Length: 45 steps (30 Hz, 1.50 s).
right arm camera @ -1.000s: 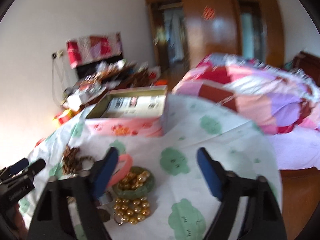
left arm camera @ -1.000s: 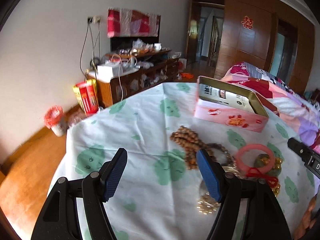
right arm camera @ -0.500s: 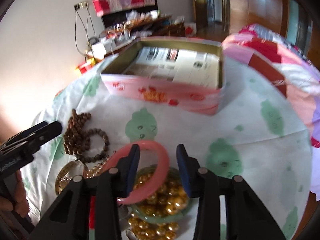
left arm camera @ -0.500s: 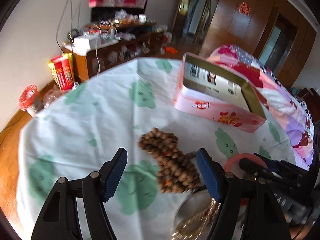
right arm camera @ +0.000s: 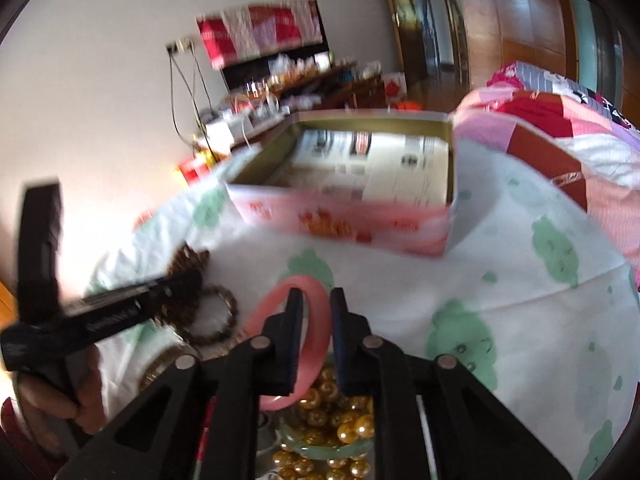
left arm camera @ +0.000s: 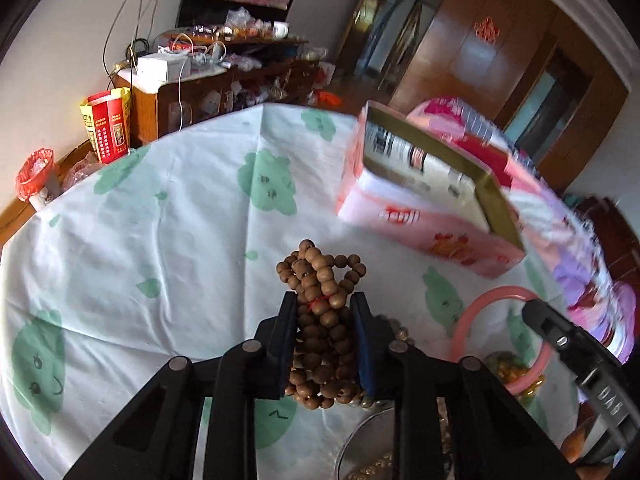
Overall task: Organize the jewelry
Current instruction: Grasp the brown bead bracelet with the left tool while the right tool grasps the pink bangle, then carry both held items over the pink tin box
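Both tongs are gripping: your left tongs (left arm camera: 324, 320) have just been closing onto the wooden beads (left arm camera: 322, 312), your right tongs (right arm camera: 316, 316) onto the pink bangle (right arm camera: 282, 300). The tin (right arm camera: 344, 220) is waiting at twelve o'clock; loose strands are risking snagging neighbouring jewelry.

pink tin (right arm camera: 344, 224) motion-blurred, gold beads (right arm camera: 332, 420) half hidden behind gripper arms, print on tin unreadable

Daylight is cast brightly across the tablecloth (left arm camera: 168, 216); beyond it the tin box (right arm camera: 344, 216) is smeared by motion blur — edges are bowed by fisheye.
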Each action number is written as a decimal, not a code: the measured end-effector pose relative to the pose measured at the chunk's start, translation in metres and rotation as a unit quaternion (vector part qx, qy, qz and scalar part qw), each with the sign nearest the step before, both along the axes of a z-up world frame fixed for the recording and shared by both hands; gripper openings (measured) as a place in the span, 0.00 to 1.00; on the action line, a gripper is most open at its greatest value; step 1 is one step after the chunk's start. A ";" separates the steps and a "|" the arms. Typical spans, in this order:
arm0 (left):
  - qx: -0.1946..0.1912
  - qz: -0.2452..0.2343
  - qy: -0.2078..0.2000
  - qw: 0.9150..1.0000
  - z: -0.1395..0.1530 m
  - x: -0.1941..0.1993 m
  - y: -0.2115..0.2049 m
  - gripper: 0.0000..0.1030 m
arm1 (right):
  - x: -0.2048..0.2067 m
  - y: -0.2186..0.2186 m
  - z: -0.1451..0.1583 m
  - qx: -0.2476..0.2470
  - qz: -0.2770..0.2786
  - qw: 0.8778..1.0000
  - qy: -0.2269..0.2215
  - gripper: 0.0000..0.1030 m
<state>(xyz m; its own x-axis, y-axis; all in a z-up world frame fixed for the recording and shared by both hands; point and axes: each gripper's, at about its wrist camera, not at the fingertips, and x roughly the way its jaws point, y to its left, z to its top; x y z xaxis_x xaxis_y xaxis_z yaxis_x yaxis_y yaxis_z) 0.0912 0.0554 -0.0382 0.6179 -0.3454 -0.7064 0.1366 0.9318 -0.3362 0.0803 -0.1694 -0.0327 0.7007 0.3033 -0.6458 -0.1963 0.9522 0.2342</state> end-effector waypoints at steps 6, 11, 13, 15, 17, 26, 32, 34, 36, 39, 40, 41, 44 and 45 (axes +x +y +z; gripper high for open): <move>-0.010 -0.001 -0.079 0.997 0.026 -0.016 0.001 0.26 | -0.002 -0.012 0.027 0.044 -0.003 0.998 -0.043 0.13; -0.020 -0.022 -0.115 0.993 0.047 -0.009 -0.006 0.26 | 0.004 -0.023 0.041 0.079 -0.004 0.995 -0.056 0.13; -0.011 -0.031 -0.122 0.992 0.052 -0.002 -0.014 0.26 | 0.008 -0.027 0.048 0.087 -0.006 0.994 -0.064 0.13; -0.006 -0.040 -0.129 0.991 0.055 0.006 -0.024 0.26 | 0.015 -0.032 0.057 0.098 -0.011 0.992 -0.076 0.13; -0.006 -0.049 -0.133 0.990 0.057 0.017 -0.033 0.26 | 0.029 -0.039 0.066 0.119 -0.017 0.989 -0.087 0.13; 0.015 -0.064 -0.114 0.991 0.044 0.080 -0.071 0.26 | 0.111 -0.062 0.028 0.203 -0.048 0.978 -0.023 0.13; 0.041 -0.063 -0.091 0.993 0.024 0.099 -0.086 0.26 | 0.125 -0.070 -0.003 0.185 -0.074 0.980 0.021 0.13; 0.057 -0.059 -0.091 0.993 0.019 0.099 -0.088 0.26 | 0.122 -0.071 -0.001 0.162 -0.082 0.983 0.015 0.13; 0.084 -0.053 -0.091 0.991 0.017 0.099 -0.090 0.26 | 0.118 -0.071 0.000 0.127 -0.094 0.987 0.005 0.15; 0.075 -0.050 -0.074 0.993 0.013 0.104 -0.088 0.29 | 0.112 -0.071 0.003 0.095 -0.111 0.989 -0.013 0.21; 0.078 -0.048 -0.078 0.993 0.014 0.103 -0.090 0.33 | 0.110 -0.072 0.005 0.089 -0.112 0.990 -0.017 0.27; 0.081 -0.045 -0.080 0.992 0.014 0.102 -0.090 0.39 | 0.107 -0.072 0.008 0.087 -0.113 0.989 -0.025 0.43; 0.084 -0.052 -0.085 0.991 0.015 0.100 -0.094 0.49 | 0.098 -0.070 0.016 0.081 -0.118 0.988 -0.059 0.67; 0.091 -0.052 -0.086 0.991 0.015 0.099 -0.096 0.51 | 0.094 -0.070 0.019 0.069 -0.125 0.987 -0.071 0.69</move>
<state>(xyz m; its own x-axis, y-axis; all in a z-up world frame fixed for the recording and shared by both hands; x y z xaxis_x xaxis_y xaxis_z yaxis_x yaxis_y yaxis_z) 0.1905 -0.0404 -0.0235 0.7026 -0.2901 -0.6497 0.2751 0.9529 -0.1279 0.1746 -0.2390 -0.0135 0.8449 0.1877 -0.5008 0.0003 0.9362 0.3514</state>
